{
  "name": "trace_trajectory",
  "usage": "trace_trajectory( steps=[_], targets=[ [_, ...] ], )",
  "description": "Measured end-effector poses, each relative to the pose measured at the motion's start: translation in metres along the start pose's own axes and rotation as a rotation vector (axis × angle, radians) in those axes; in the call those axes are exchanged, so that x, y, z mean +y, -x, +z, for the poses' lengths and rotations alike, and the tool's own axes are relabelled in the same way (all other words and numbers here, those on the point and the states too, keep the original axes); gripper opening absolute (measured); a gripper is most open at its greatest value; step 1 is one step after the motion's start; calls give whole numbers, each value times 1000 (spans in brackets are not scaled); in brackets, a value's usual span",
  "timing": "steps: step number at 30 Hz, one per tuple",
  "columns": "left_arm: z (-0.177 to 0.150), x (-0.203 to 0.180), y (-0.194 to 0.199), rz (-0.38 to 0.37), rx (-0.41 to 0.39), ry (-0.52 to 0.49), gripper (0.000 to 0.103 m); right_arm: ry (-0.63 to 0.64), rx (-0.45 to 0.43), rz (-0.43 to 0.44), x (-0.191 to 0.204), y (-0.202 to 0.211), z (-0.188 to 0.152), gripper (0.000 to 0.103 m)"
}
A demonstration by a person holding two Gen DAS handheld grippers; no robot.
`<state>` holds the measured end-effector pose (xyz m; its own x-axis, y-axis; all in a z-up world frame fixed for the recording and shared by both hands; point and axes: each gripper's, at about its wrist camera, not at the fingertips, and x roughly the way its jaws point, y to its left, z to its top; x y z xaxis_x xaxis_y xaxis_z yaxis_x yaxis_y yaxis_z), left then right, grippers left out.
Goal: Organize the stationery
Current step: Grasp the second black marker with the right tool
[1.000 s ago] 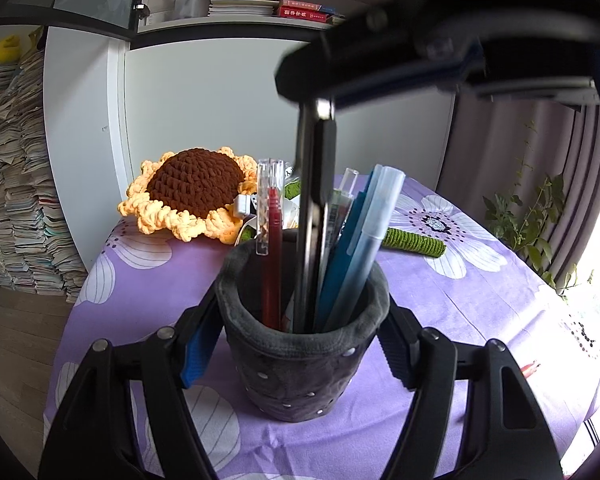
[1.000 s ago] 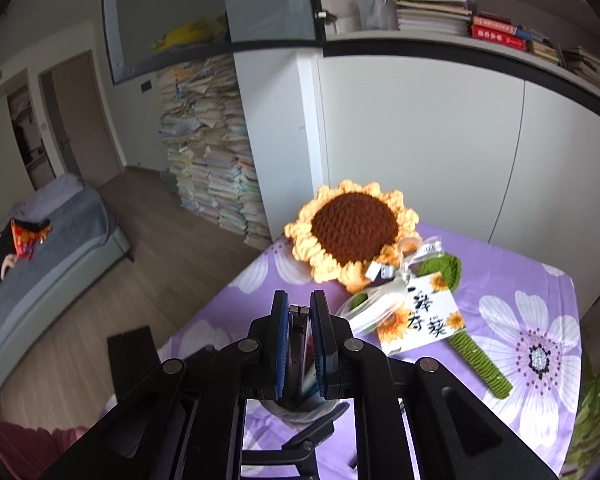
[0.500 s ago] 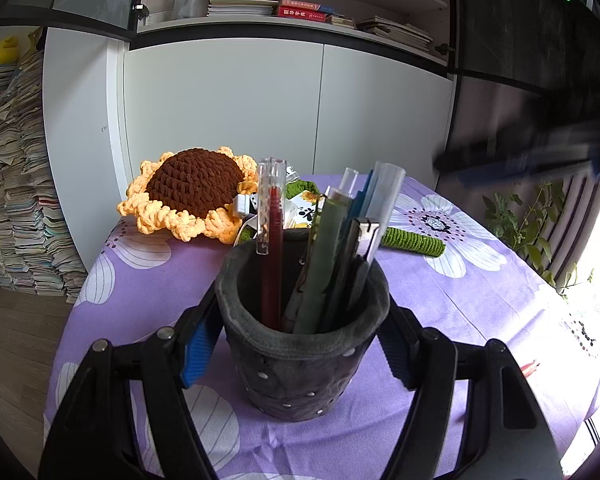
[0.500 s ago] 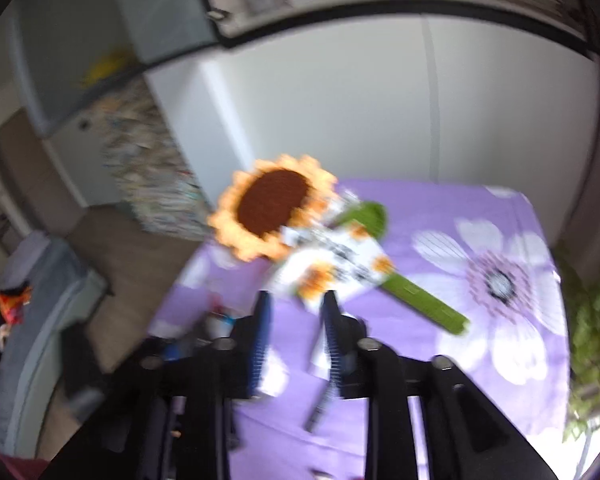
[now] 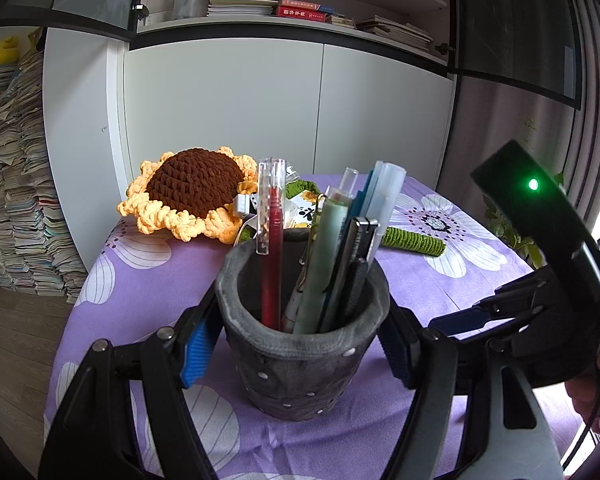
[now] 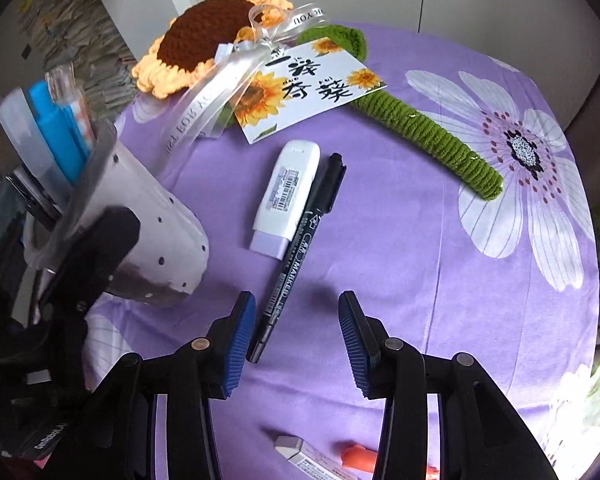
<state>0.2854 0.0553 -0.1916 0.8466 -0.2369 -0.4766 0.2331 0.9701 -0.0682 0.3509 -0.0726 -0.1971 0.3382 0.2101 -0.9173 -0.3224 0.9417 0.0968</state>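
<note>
My left gripper (image 5: 300,344) is shut on a dark grey pen holder (image 5: 304,364) that stands on the purple flowered tablecloth (image 5: 148,276). The holder has several pens in it, among them a red pen (image 5: 271,240) and a black clip pen (image 5: 358,256). My right gripper (image 6: 296,340) is open and empty, low over the cloth. A black marker (image 6: 300,252) lies just ahead of its left finger. A white and lilac correction tape (image 6: 286,198) lies beside the marker. The holder (image 6: 140,216) shows at the left of the right wrist view.
A crochet sunflower (image 5: 196,196) with a green stem (image 6: 424,136), ribbon and a card (image 6: 308,84) lies at the back of the table. A grey eraser (image 6: 296,446) and an orange item (image 6: 360,456) lie near the front edge. A cabinet (image 5: 220,120) stands behind.
My right gripper let go of the black clip pen in the holder, opened, and swung down to the right over the marker on the cloth. My left gripper has not moved.
</note>
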Motion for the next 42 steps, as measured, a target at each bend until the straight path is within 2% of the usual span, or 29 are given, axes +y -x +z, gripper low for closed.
trace_trajectory(
  steps=[2,3,10,15,18,21,23,25,33,35,37,40,41,42],
  targets=[
    [0,0,0,0,0,0,70,37,-4,-44,2,0,-3,25],
    [0,0,0,0,0,0,70,54,-2,-71,2,0,-4,11],
    [-1,0,-1,-7,9,4,71,15,15,-94,-36,20,-20,10],
    [-1,0,-1,-7,11,5,71,22,73,-108,-60,28,-34,11],
    [-1,1,-1,-7,14,6,71,-12,55,-114,-67,33,-29,12],
    [-1,2,-2,-9,17,9,71,-24,11,-86,-67,40,-13,23],
    [-1,2,-2,-9,17,9,71,-11,-1,-64,-62,37,3,48],
    [-1,2,-2,-9,17,9,71,8,-8,-62,-58,32,17,51],
    [-1,2,-2,-9,17,9,71,50,23,-109,-43,-1,54,50],
    [-1,2,-2,-9,17,9,71,45,30,-119,-46,-7,56,35],
    [-1,2,-2,-9,17,9,71,31,44,-103,-50,-12,56,29],
    [-1,2,-2,-9,19,10,71,34,61,-98,-51,-18,57,25],
    [-1,2,-3,-9,20,10,71,34,55,-96,-51,-18,57,16],
    [-1,2,-2,-10,20,11,71,37,57,-95,-50,-18,56,16]
  ],
)
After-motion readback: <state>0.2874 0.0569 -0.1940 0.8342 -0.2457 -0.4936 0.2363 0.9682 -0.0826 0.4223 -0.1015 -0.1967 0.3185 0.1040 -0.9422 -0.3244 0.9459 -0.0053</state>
